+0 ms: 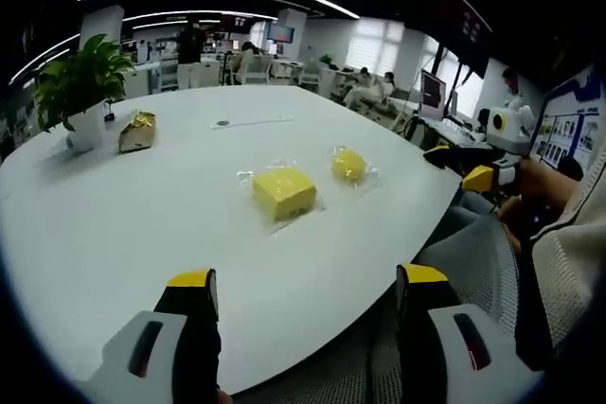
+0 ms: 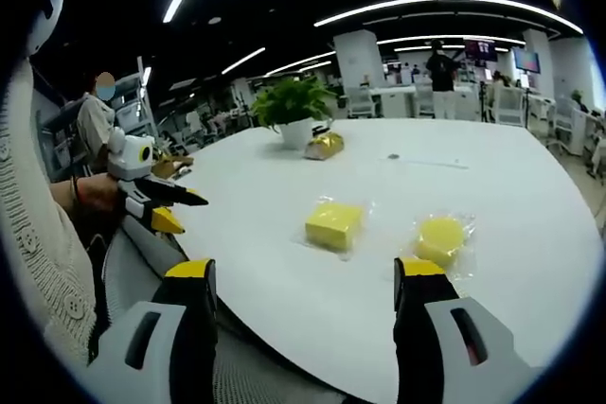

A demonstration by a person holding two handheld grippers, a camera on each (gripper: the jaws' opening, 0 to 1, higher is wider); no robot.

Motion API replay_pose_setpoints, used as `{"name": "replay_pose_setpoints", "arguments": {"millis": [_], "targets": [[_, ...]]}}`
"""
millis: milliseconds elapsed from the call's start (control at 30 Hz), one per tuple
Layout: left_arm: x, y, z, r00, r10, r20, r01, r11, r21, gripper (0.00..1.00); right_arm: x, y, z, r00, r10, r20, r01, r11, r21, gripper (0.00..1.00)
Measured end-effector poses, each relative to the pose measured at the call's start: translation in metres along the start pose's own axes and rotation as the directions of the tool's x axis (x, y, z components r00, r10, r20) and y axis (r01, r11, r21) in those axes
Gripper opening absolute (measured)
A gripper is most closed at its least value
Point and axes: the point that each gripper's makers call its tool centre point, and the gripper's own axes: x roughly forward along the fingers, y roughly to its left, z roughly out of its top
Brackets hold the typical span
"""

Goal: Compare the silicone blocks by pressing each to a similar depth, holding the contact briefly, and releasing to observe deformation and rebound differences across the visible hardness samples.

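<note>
Two yellow silicone blocks in clear wrap lie on the white round table [image 1: 142,234]. The square block [image 1: 282,192] sits left of the round block [image 1: 348,166]. My left gripper [image 1: 308,281] hovers open at the table's near edge, well short of both, nothing between its jaws. My right gripper [image 1: 457,165] comes in from the right, off the table's edge, jaws apart. In the right gripper view, the square block [image 2: 333,224] and round block [image 2: 440,238] lie just beyond my open right gripper [image 2: 303,272]. The left gripper [image 2: 183,212] is held at the left, beside the table [image 2: 511,186].
A potted plant [image 1: 80,87] and a gold foil packet [image 1: 137,131] stand at the far left of the table; they appear again as plant [image 2: 294,106] and packet [image 2: 324,144]. The person's knit sleeve [image 1: 568,253] and grey lap [image 1: 473,253] are close by. Office desks and people lie beyond.
</note>
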Motion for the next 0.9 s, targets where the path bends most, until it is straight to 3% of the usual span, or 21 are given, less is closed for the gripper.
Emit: {"name": "replay_pose_setpoints", "arguments": {"millis": [133,233,333,433,600,667,767,800,900], "targets": [[0.004,0.000,0.006,0.998,-0.055,0.012,0.056,0.993,-0.106,0.74,-0.001,-0.005,-0.004,1.000,-0.004,-0.021,0.004,1.000,0.008,0.71],[0.008,0.003,0.020,0.995,-0.089,0.051,0.097,0.978,-0.184,0.75,-0.002,-0.009,-0.005,1.000,-0.008,-0.028,0.008,1.000,0.016,0.71],[0.012,0.009,0.046,0.984,-0.128,0.127,0.159,0.947,-0.281,0.74,-0.002,-0.012,-0.006,0.999,-0.013,-0.043,0.013,1.000,0.017,0.71],[0.017,0.019,0.067,0.973,-0.144,0.182,0.199,0.923,-0.331,0.75,-0.002,-0.018,-0.004,0.999,-0.033,-0.034,0.034,0.999,0.008,0.73],[0.038,0.045,0.088,0.967,-0.152,0.203,0.221,0.898,-0.380,0.76,0.000,-0.026,-0.004,0.998,-0.038,-0.043,0.039,0.999,0.026,0.74],[0.050,0.052,0.096,0.961,-0.162,0.225,0.250,0.858,-0.448,0.75,0.002,-0.028,-0.004,0.998,-0.039,-0.045,0.040,0.999,0.032,0.74],[0.069,0.061,0.100,0.953,-0.190,0.237,0.287,0.817,-0.500,0.71,0.006,-0.029,-0.005,0.998,-0.039,-0.046,0.041,0.998,0.044,0.74],[0.077,0.064,0.097,0.958,-0.189,0.213,0.276,0.804,-0.527,0.69,0.008,-0.030,-0.006,0.998,-0.039,-0.048,0.041,0.998,0.050,0.74],[0.098,0.070,0.092,0.960,-0.205,0.189,0.275,0.810,-0.518,0.66,0.011,-0.032,-0.009,0.998,-0.040,-0.057,0.044,0.997,0.065,0.73]]}}
